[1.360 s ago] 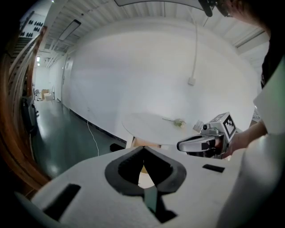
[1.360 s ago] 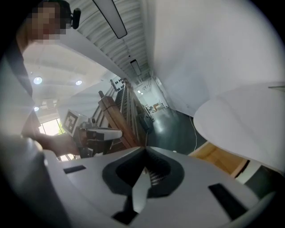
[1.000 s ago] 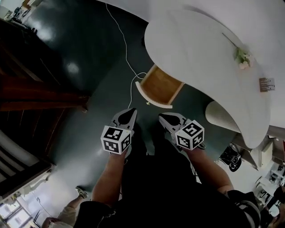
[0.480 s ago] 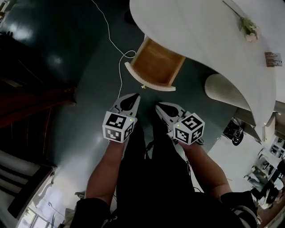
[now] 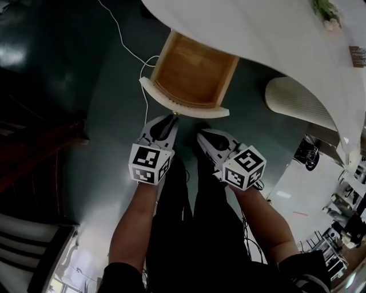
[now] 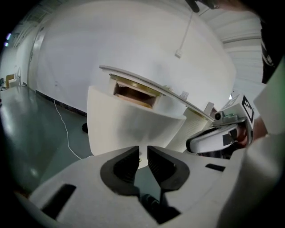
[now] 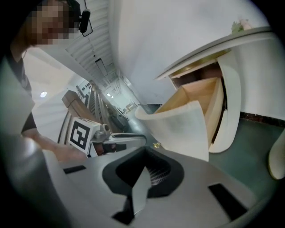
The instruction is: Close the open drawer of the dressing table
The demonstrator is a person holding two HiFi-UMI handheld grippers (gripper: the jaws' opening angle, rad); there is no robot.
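The dressing table's wooden drawer (image 5: 191,71) stands pulled out from under the white tabletop (image 5: 257,34). Its curved white front (image 5: 183,107) faces me. My left gripper (image 5: 172,118) sits just short of that front panel (image 6: 133,120), near a small gold knob. Its jaws are opening, a narrow gap shows, and nothing is between them (image 6: 142,150). My right gripper (image 5: 201,137) is beside it, a little further back, with its jaws together and empty (image 7: 145,149). In the right gripper view the drawer front (image 7: 187,129) and wooden inside (image 7: 196,95) lie ahead.
A white cable (image 5: 131,54) runs over the dark floor left of the drawer. A white ribbed seat (image 5: 297,103) stands to the right under the table edge. Dark wooden furniture (image 5: 34,149) is at the left. A flower sprig (image 5: 326,11) lies on the tabletop.
Both grippers have come down and nearer to the drawer front, which now looks larger and closer in the head view. The left gripper's tip now reaches the panel's edge.
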